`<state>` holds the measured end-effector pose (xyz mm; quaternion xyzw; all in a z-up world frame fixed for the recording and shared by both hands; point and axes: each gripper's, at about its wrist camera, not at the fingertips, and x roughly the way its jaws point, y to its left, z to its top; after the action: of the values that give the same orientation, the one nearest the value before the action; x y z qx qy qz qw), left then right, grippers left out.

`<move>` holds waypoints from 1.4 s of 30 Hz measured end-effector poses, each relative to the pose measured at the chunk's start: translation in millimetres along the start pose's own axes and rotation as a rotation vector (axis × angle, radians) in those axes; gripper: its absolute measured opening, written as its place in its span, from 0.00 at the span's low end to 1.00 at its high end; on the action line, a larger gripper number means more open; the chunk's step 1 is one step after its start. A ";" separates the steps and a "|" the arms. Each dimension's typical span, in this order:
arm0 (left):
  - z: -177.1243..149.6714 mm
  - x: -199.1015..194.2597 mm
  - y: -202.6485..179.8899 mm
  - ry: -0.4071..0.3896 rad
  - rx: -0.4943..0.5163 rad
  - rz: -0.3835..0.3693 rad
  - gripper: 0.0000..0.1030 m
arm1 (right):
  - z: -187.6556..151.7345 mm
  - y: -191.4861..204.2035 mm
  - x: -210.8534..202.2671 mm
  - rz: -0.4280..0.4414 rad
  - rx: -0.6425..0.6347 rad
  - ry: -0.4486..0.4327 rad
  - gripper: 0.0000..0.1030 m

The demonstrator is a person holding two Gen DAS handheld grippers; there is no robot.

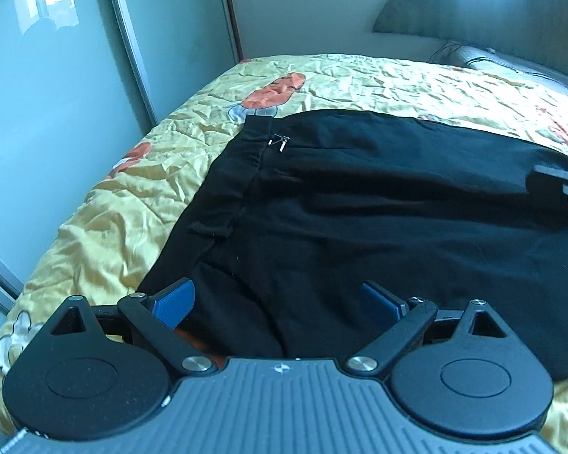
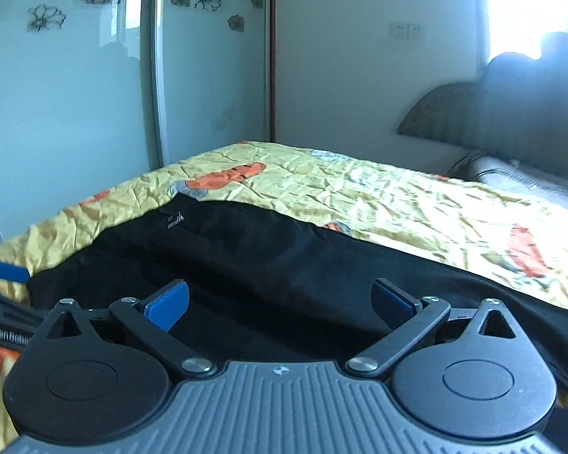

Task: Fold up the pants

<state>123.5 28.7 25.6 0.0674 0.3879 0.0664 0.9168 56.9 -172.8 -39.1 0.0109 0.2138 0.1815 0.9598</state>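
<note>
The black pants [image 1: 359,196] lie spread along the near edge of the bed [image 1: 378,79], waistband to the left, perhaps halved lengthwise but otherwise unfolded, and the left claw [image 1: 278,299] and right claw [image 2: 280,299] hover over them wide apart, holding nothing.

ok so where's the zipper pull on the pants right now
The zipper pull sits by the waistband at the pants' far-left corner, near the orange print on the bedspread.

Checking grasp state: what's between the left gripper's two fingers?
In the left wrist view, the left gripper is open and only the black pants fabric lies between its blue pads, resting on the yellow bedspread.
</note>
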 end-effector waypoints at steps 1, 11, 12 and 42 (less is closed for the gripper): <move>3.2 4.6 0.3 0.005 -0.001 0.004 0.93 | 5.0 -4.4 9.3 0.016 0.011 0.005 1.00; 27.7 48.4 5.7 0.055 -0.014 0.029 0.93 | 38.6 -47.5 109.9 0.093 0.012 0.116 1.00; 29.8 52.8 6.3 0.059 -0.014 0.032 0.93 | 40.2 -51.5 119.6 0.105 0.016 0.118 1.00; 163.1 169.7 28.4 0.211 -0.347 -0.296 0.92 | 21.9 20.7 203.9 0.100 -0.800 0.072 0.08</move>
<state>356.2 74.3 23.9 -0.1559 0.4698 0.0038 0.8689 230.7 -80.2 -100.0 -0.3596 0.1589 0.2970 0.8702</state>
